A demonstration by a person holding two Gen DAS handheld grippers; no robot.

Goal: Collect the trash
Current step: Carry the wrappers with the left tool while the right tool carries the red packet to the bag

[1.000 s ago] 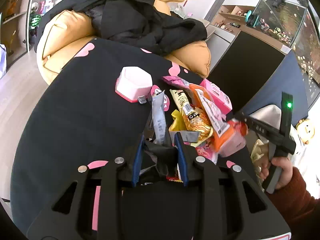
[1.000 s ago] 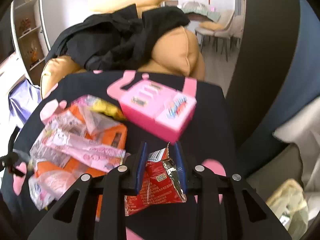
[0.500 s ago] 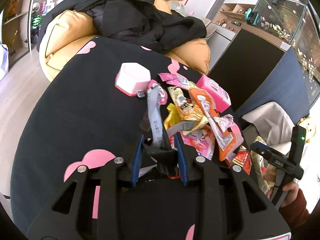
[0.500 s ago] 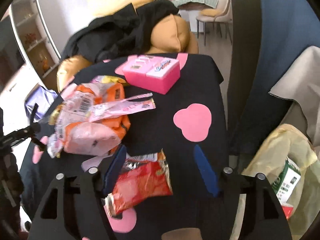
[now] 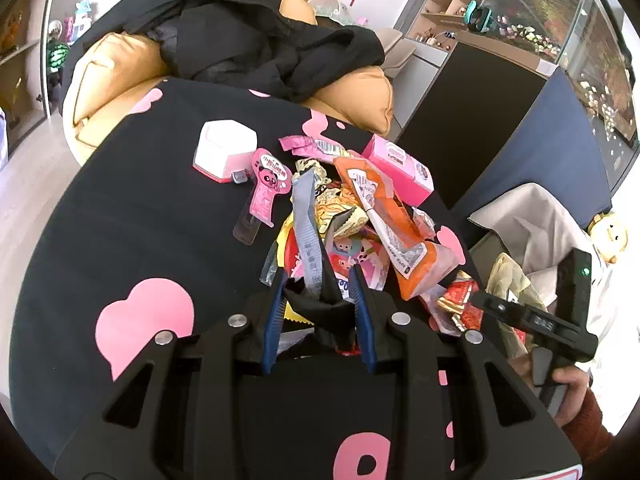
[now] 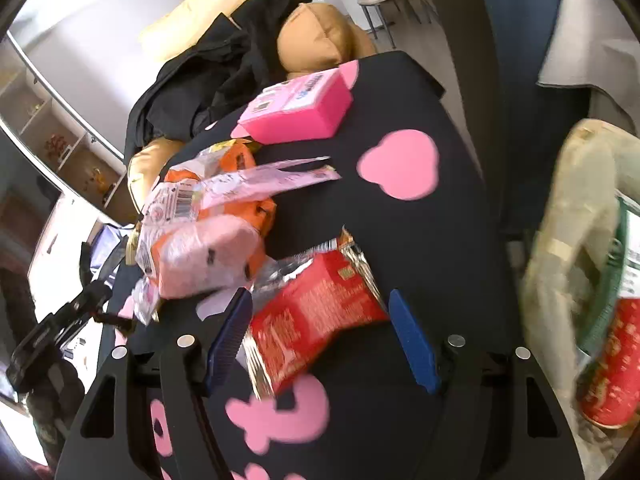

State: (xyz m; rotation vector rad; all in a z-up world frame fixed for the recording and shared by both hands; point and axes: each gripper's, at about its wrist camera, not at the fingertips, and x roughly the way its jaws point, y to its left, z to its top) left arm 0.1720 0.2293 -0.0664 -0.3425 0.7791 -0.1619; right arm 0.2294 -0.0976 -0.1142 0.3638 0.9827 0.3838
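A pile of snack wrappers [image 5: 360, 224] lies on a table under a black cloth with pink shapes [image 5: 132, 240]. My left gripper [image 5: 320, 280] is shut on a fold of the black cloth, with a grey wrapper strip [image 5: 306, 232] rising between its fingers. My right gripper [image 6: 320, 300] is open, its blue fingers either side of a red foil wrapper [image 6: 316, 312] that lies on the cloth near the table edge. The same wrapper [image 5: 460, 304] and the right gripper show in the left wrist view. An orange and pink wrapper bundle [image 6: 204, 236] lies to its left.
A pink box [image 6: 296, 108] and a white hexagonal box [image 5: 224, 152] stand on the table. A trash bag [image 6: 580, 248] with wrappers inside hangs open off the table's right edge. A tan sofa with black clothes [image 5: 256, 40] is behind the table.
My right gripper has opened and let go of the red foil wrapper, which now lies on the cloth, and has swung toward the trash bag. My left gripper has pulled the cloth nearer.
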